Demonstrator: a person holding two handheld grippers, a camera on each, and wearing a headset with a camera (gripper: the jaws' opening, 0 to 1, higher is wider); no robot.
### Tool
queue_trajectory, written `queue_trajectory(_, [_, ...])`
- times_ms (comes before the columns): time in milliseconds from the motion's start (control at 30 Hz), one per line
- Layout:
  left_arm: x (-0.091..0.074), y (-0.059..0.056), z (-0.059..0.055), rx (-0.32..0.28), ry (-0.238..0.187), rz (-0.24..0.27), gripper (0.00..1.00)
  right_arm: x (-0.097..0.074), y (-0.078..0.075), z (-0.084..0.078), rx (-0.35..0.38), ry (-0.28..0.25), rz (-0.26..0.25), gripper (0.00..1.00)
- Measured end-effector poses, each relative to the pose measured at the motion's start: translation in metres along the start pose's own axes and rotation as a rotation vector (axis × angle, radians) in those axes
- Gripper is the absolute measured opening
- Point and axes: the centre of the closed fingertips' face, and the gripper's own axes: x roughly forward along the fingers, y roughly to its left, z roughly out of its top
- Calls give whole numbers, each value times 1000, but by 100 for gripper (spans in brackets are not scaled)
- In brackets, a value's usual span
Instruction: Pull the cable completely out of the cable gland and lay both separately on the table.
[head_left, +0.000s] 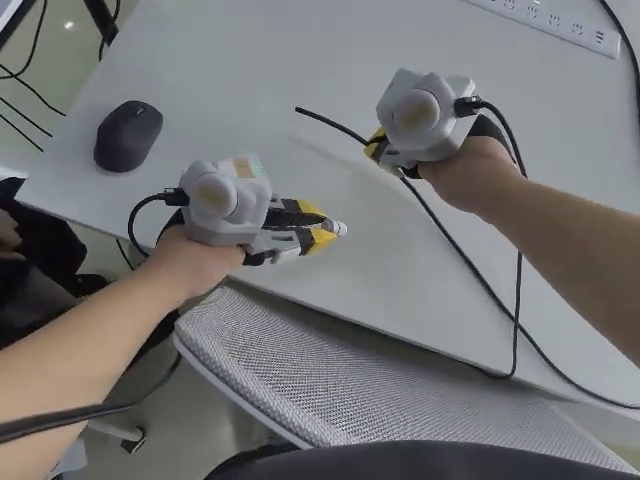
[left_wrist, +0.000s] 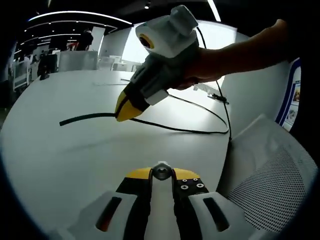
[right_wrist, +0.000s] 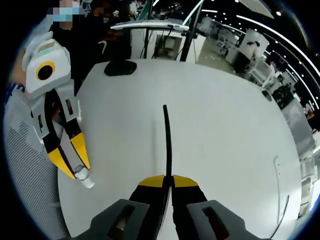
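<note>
Plainly the two pieces are apart. The left tongs are closed narrow on the small whitish round cable gland, which sits pinched at their yellow tips in the left gripper view. The right tongs are clamped on the thin black cable.

No part of the cable passes through the cable gland. The pull-out looks finished, and what remains is to set each piece down.

The coming move turns on the lie of the cable. Its long axis runs from a free end on the far left, through the right tongs, then down to the near right across the flat white table and over the near edge. In the right gripper view it points straight ahead from the right tongs, with the free stretch held out over the table.

The cable gland lies to the left of that line and nearer the person, well apart from it and over the near part of the table. I judge each hand can lower straight down where it is, with bare table under both. The left hand should keep to its own side so that the gland does not land on the cable.
</note>
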Motion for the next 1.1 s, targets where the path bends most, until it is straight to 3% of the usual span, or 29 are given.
queue_trajectory(133, [2,8,-5,12,9,38,16,8,16,6,2,-17,49,0])
queue_trajectory(267, [4,11,-6,5,3,54,16,15,27,5,-34,-7,66,0])
queue_trajectory(700, [4,11,-12,-1,11,68,16,24,38,1,-40,6,74,0])
queue_trajectory(900, [2,10,-16,12,35,69,16,23,38,1,4,-8,82,0])
queue_trajectory(1100, [3,8,-22,51,77,68,16,23,38,1,-4,-6,75,0])
